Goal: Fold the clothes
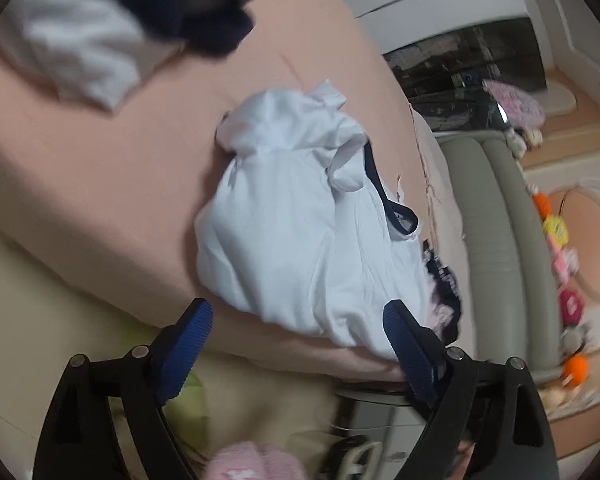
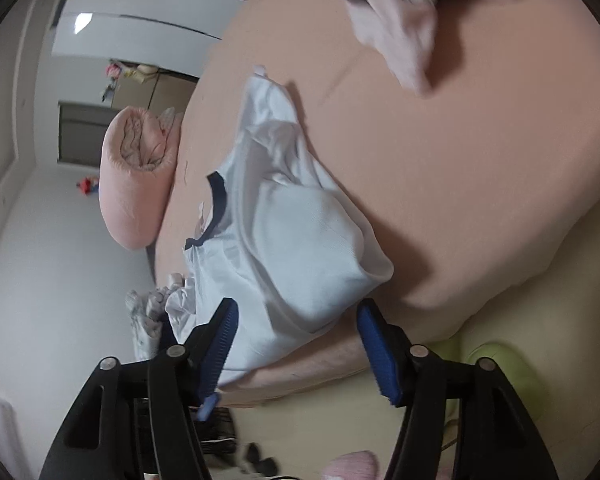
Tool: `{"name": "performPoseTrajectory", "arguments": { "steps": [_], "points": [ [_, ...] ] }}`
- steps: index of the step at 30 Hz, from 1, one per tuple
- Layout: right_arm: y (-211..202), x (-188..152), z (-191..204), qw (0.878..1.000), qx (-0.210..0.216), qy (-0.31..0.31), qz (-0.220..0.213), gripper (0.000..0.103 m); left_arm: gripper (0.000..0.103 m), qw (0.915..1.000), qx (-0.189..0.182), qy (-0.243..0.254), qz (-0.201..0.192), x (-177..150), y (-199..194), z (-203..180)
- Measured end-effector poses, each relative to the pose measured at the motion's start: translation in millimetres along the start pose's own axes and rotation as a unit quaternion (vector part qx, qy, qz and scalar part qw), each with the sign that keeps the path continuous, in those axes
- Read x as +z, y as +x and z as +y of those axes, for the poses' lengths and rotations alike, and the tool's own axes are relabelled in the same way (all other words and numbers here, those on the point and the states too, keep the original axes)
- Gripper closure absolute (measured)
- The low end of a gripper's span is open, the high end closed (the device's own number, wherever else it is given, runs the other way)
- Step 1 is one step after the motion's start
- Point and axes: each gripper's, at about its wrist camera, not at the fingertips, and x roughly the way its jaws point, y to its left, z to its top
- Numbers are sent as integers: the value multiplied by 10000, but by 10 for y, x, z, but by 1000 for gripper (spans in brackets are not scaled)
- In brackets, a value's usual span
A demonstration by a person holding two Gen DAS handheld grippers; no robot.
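A white T-shirt with a dark navy collar lies loosely folded on the pink bed sheet, close to the near edge. In the right wrist view the same T-shirt shows its collar towards the left. My left gripper is open just in front of the shirt's near hem, its blue pads standing wide with nothing pressed between them. My right gripper is open too, its pads on either side of the shirt's near corner and not pinching it.
A pile of clothes lies at the far side: a white garment, a dark navy one, a pale pink one. A rolled pink quilt rests beside the bed. Small crumpled clothes sit at the edge. Toys line the floor.
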Motion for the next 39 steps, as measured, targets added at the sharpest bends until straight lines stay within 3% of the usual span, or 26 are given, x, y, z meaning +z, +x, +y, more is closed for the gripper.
{"name": "performPoseTrajectory", "arguments": {
  "steps": [4, 8, 15, 18, 20, 22, 27, 32, 34, 37, 39],
  "points": [
    [-184, 5, 156, 9989, -219, -389, -152, 31, 16, 9977, 451, 495, -117, -1, -73, -136],
    [-286, 15, 374, 9939, -485, -957, -263, 31, 16, 9950, 527, 836, -140, -3, -79, -268],
    [-302, 19, 595, 9874, -659, -1414, -270, 31, 16, 9892, 802, 1215, -169, 4, -45, -444],
    [-269, 26, 669, 9823, -859, -1650, -228, 31, 16, 9839, 1051, 1439, -118, 25, -4, -537],
    [-253, 38, 758, 9720, -1127, -2052, -204, 31, 16, 9768, 1269, 1722, -65, 48, 16, -602],
    [-233, 39, 856, 9573, -1422, -2509, -199, 31, 16, 9658, 1550, 2077, -59, 77, 75, -683],
    [-73, 49, 1149, 9031, -1984, -3808, -9, 30, 16, 9351, 2093, 2860, -31, 102, 214, -847],
    [159, -84, 1391, 8273, -2520, -5019, 133, 30, 16, 8867, 2646, 3791, -98, 10, 330, -1008],
    [254, -148, 1449, 7945, -2807, -5384, 130, 30, 16, 8729, 2737, 4039, -85, -20, 366, -1048],
    [367, -256, 1518, 7450, -3057, -5927, 126, 30, 16, 8743, 2643, 4072, 8, 13, 380, -1066],
    [422, -308, 1553, 7228, -3096, -6176, 151, 30, 16, 8774, 2566, 4053, 57, 69, 389, -1071]
  ]
}}
